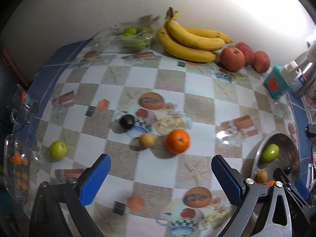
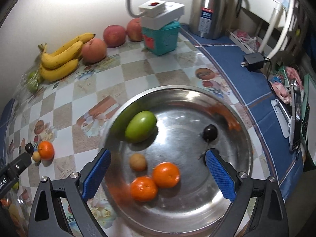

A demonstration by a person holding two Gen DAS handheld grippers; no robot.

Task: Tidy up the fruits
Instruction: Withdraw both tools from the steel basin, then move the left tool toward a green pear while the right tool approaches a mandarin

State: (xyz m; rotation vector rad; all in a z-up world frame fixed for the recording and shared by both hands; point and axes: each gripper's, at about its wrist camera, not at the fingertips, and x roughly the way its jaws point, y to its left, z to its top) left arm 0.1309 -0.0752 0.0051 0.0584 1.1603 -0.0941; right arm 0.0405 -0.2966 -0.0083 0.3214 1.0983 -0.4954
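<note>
A plain white wall point(image 1: 98, 9) is brightly lit behind the desk point(image 1: 199, 102), which is covered by a glossy checkered blue-edged cloth.

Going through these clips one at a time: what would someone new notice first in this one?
Probably the steel bowl under the open right gripper, holding two oranges, a green fruit, a small tan fruit and a dark one. Next, the banana bunch and red apples by the back wall. Ahead of the open left gripper, a loose orange lies on the checked tablecloth.
</note>
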